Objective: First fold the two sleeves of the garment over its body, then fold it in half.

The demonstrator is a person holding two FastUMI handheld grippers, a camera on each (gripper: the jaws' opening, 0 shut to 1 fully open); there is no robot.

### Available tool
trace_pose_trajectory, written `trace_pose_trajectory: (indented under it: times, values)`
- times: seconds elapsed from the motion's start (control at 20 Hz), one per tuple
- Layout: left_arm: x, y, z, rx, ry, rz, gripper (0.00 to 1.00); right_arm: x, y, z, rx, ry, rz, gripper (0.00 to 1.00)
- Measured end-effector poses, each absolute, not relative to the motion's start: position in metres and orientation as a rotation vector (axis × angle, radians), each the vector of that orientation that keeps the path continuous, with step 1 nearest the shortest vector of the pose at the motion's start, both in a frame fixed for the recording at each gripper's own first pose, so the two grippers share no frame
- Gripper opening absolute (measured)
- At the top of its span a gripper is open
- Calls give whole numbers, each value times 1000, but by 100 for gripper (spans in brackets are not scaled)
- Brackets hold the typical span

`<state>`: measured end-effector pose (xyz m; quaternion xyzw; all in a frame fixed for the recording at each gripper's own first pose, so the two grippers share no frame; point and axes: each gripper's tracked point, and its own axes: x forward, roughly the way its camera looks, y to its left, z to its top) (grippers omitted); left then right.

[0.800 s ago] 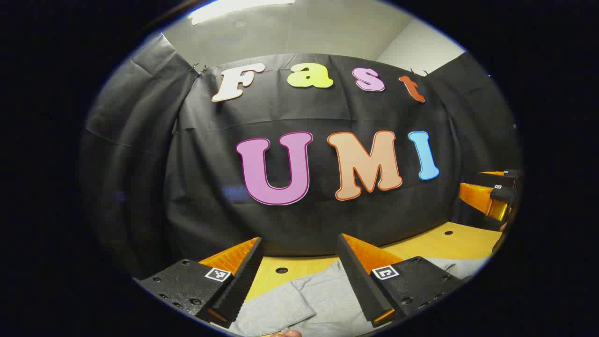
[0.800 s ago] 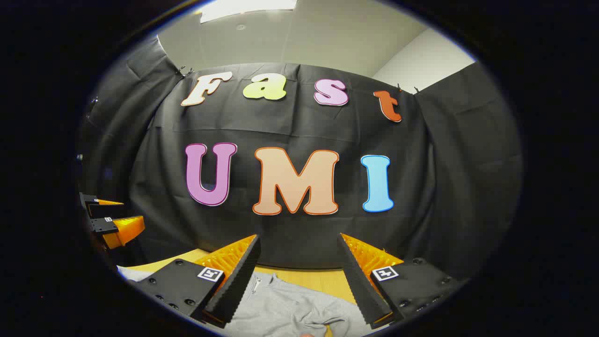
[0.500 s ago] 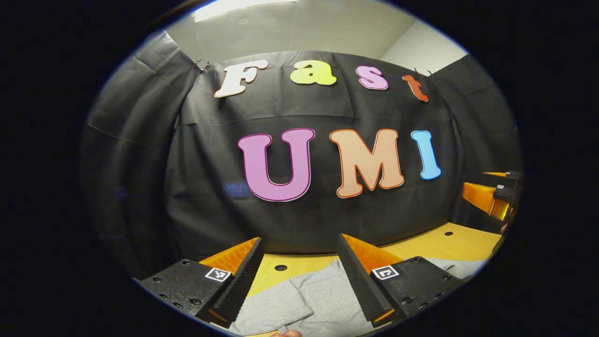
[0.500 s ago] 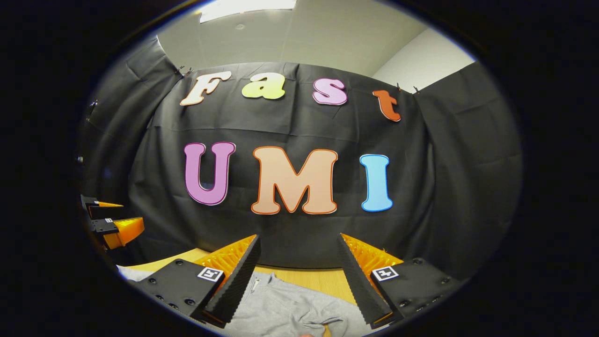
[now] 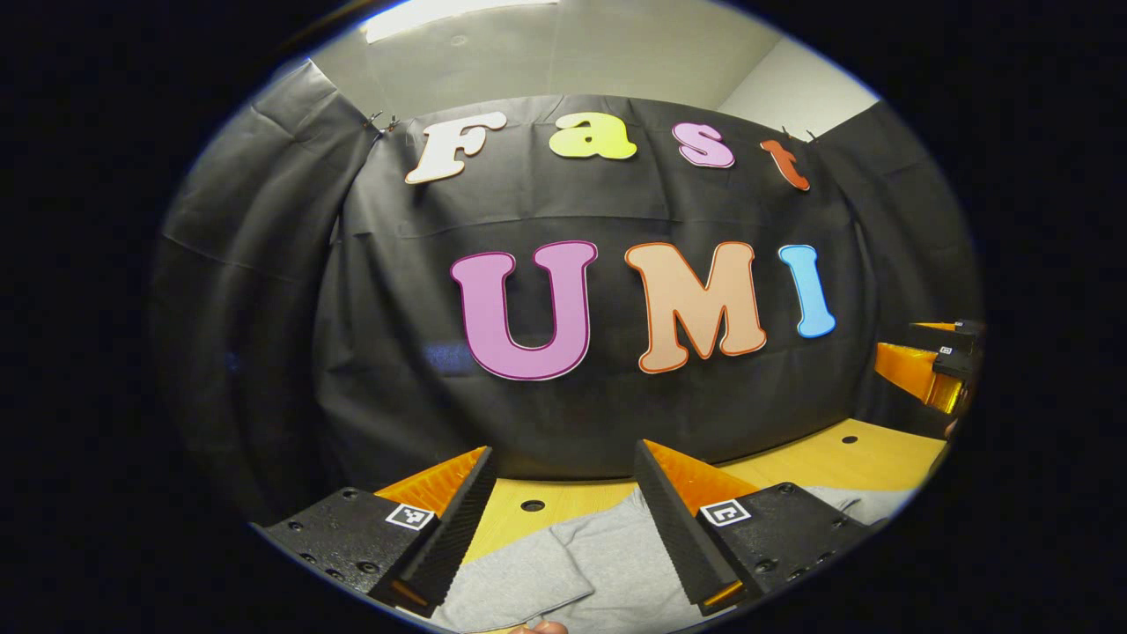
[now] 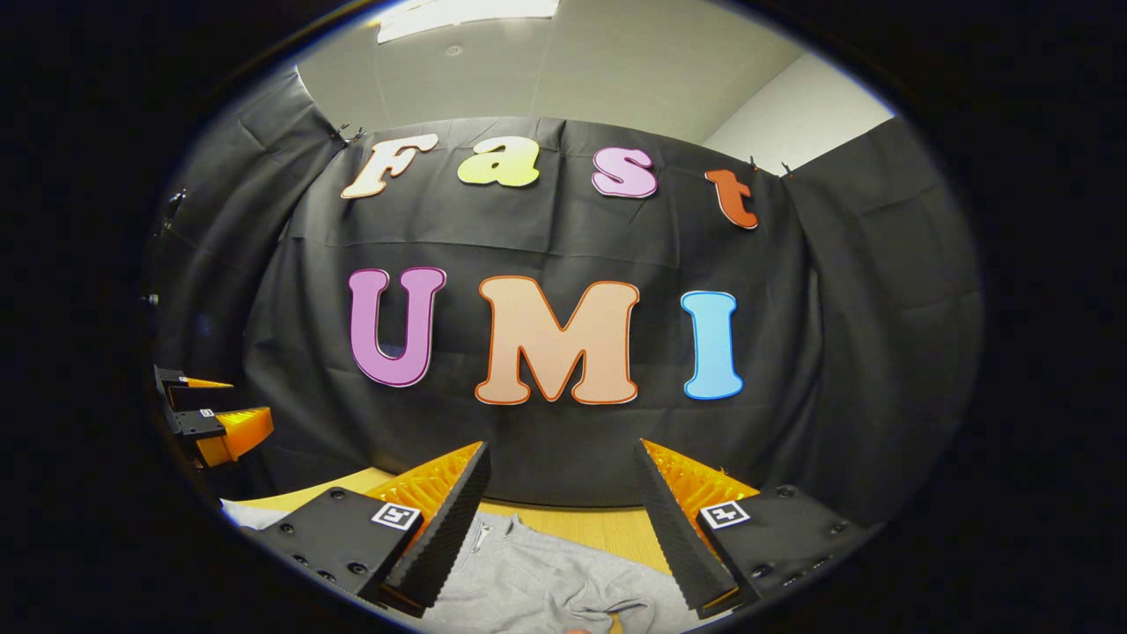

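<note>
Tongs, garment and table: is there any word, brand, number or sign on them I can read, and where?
Left tongs: no words; a small square black-and-white coded tag on each finger, a pattern, not text.
Right tongs: the same kind of tag, no words.
Grey garment: no print or label visible.
Wooden table: no writing.

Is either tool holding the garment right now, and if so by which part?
Nothing is held. The left tool and the right tool are both open above the grey garment on the table, fingers apart and touching no cloth.
</note>
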<state>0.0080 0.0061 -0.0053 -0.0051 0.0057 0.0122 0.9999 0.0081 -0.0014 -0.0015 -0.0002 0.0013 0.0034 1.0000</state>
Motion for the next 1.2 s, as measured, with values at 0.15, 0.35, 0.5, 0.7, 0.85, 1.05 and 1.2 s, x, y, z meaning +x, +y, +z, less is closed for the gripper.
trace_pose_trajectory:
  times: [0.15,0.35,0.5,0.7,0.85,1.05,1.2]
  values:
    - [10,8,-6,-10,10,26,93,9,-1,-1,-2,5,7,99]
    - [12,9,-6,-13,11,24,93,12,-3,-3,-3,12,1,99]
    - [13,9,-3,-9,5,22,93,17,-11,-1,-19,8,-15,99]
    - [14,11,-3,-11,4,26,93,20,-36,-11,-29,36,-56,99]
    - [17,8,-2,-13,5,21,93,18,-64,-19,-40,56,-108,99]
    - [20,0,0,-14,-1,4,93,14,-107,-29,-69,86,-179,100]
    - [21,-8,-1,-18,3,-10,93,7,-137,-43,-90,124,-227,99]
